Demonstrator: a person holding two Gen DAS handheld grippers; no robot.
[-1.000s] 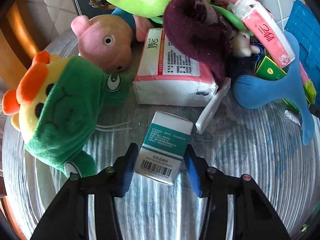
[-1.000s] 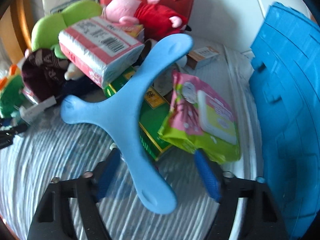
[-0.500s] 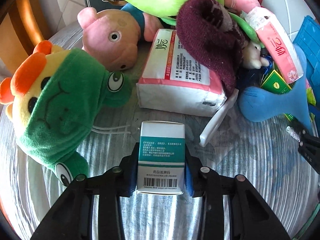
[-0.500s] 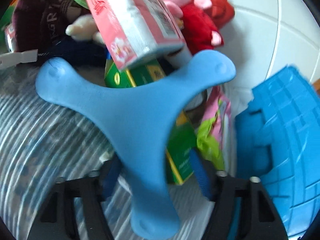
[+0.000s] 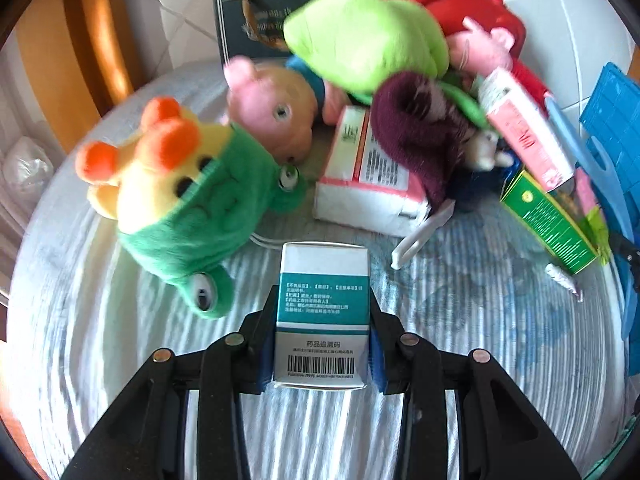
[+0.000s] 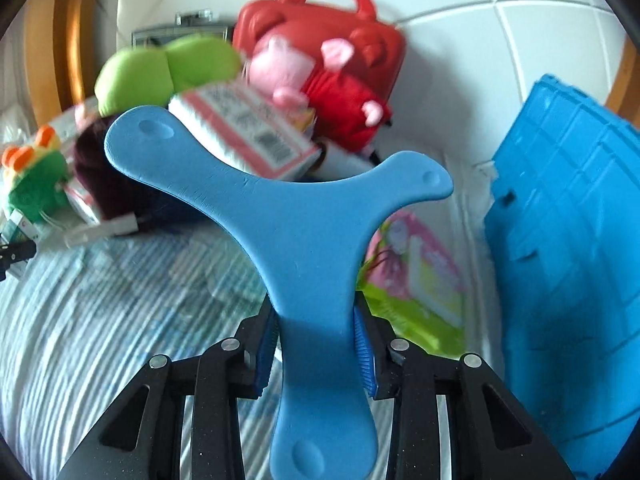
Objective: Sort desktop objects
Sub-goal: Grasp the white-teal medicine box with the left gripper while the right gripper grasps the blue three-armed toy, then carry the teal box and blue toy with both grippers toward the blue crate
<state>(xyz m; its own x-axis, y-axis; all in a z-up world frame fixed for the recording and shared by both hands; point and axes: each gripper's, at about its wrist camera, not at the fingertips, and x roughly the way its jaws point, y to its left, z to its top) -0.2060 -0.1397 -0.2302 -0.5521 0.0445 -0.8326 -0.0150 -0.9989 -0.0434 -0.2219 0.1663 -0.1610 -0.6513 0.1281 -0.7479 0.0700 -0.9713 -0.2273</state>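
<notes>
I note left gripper (image 5: 322,344) clamped on medicine box (image 5: 323,312), right gripper (image 6: 316,354) clamped on blue boomerang (image 6: 296,232), whose long arms risk snagging the pile

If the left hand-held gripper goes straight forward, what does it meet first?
Probably the white and pink tissue pack, ahead of the medicine box held by the left hand-held gripper; depth is unclear.

A striped cloth (image 5: 480,380) covers the table, beside white tiles (image 6: 520,8).
</notes>
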